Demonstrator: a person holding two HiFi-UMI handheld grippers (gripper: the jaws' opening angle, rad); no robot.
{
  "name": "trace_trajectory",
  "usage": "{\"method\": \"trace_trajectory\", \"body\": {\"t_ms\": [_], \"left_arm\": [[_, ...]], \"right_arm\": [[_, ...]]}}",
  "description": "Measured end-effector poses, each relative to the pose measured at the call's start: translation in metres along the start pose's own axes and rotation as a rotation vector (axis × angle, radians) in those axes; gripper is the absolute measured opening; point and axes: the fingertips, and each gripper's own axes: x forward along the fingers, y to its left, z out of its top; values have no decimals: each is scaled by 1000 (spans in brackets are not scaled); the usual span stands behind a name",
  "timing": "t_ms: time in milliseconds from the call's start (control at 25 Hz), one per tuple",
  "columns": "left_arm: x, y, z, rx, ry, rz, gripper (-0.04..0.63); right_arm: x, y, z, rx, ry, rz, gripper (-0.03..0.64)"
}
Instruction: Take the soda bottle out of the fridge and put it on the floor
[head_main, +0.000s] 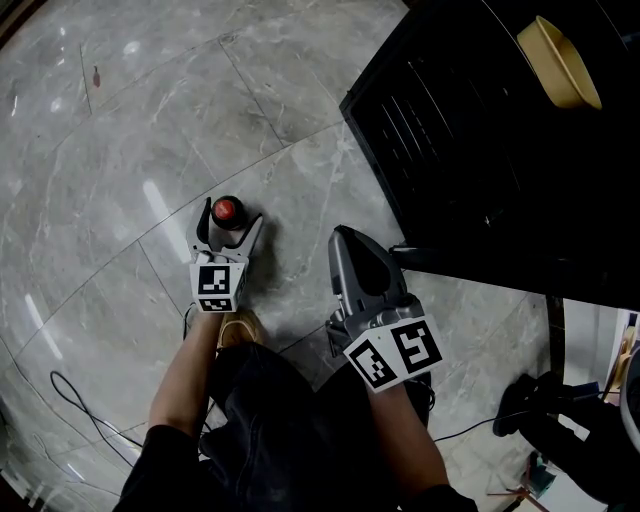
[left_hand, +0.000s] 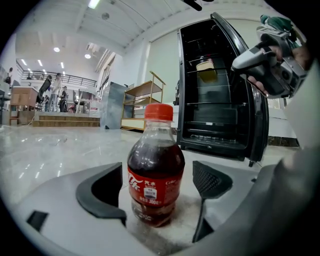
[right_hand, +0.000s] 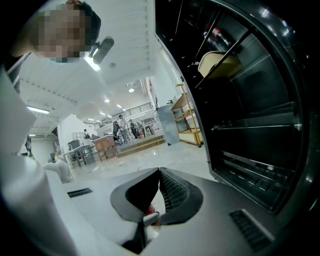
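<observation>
Soda bottle (left_hand: 155, 165) upright on the floor (head_main: 150, 120), nearly full of dark cola.
Left gripper (left_hand: 159, 184) jaws stand apart on either side, clear of it; right gripper (right_hand: 159, 187) is closed on nothing. Open fridge (head_main: 470, 150), far right, holds a yellow bowl (head_main: 558, 62).

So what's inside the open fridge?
A yellow bowl on an upper shelf of the fridge; the lower wire shelves look bare. Its dark back cannot be made out.
</observation>
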Motion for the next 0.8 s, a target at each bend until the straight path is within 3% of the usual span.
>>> {"method": "trace_trajectory", "body": {"t_ms": [440, 800], "left_arm": [[-13, -5, 3, -9, 8, -22, 434], [-55, -10, 14, -21, 29, -43, 434]], "right_arm": [[0, 2, -1, -8, 5, 0, 23], [1, 14, 0, -9, 3, 32, 23]]}}
